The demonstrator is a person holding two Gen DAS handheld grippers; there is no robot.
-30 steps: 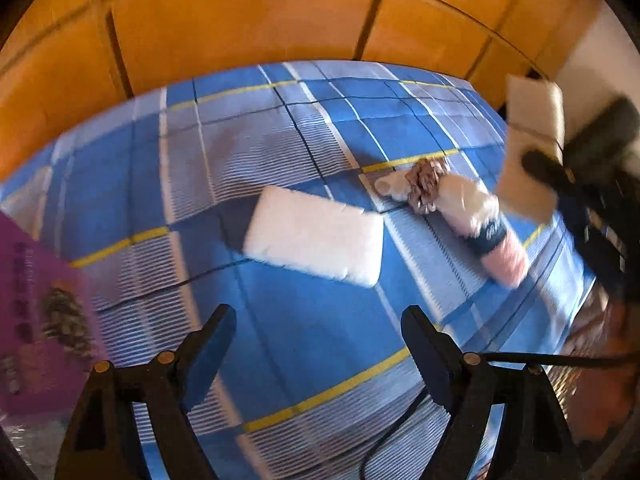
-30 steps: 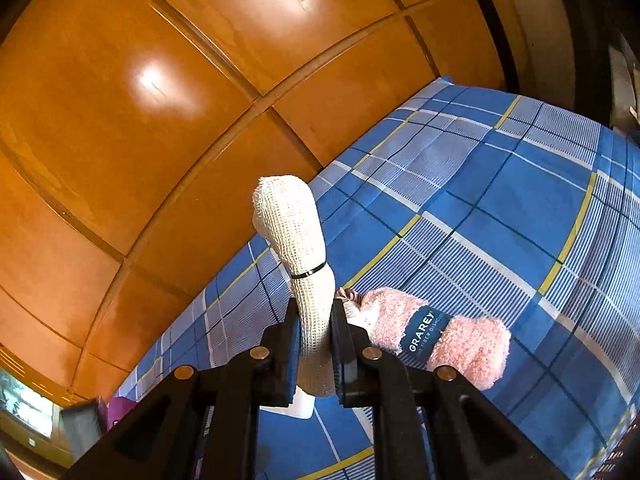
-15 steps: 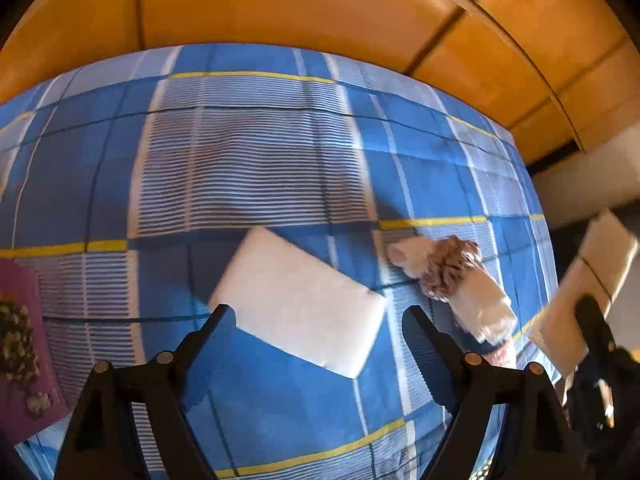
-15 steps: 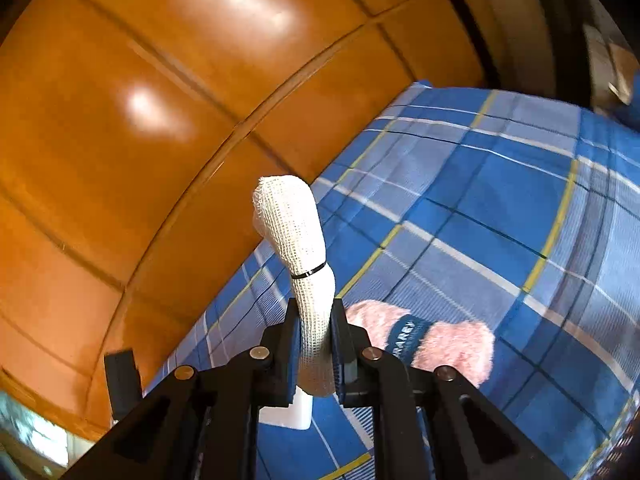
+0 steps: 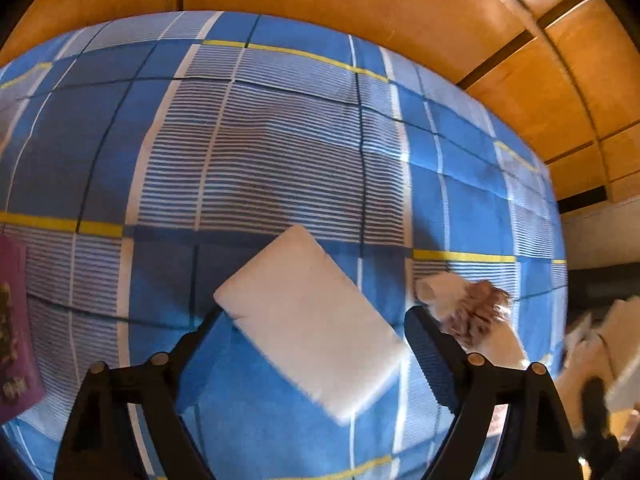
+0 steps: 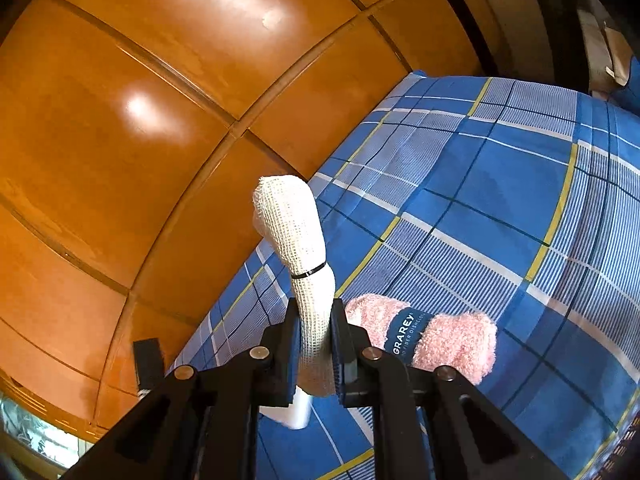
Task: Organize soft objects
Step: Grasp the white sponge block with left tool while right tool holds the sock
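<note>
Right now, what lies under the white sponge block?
The white sponge block lies flat on the blue checked bedsheet. Only sheet shows around its edges; whatever the block covers is hidden.

Right gripper (image 6: 313,346) jaws clamp white mesh cloth (image 6: 296,236).

Blue plaid bed (image 5: 280,152); on it white sponge (image 5: 312,340), pink towel roll (image 6: 440,340), perhaps a scrunchie (image 5: 476,312)

From my left camera, the sponge (image 5: 310,334) lies on the bedspread (image 5: 280,152); right of the sponge sits a scrunchie bundle (image 5: 476,312); left of it, a booklet (image 5: 14,324); behind it, wooden panelling (image 5: 360,4).
</note>
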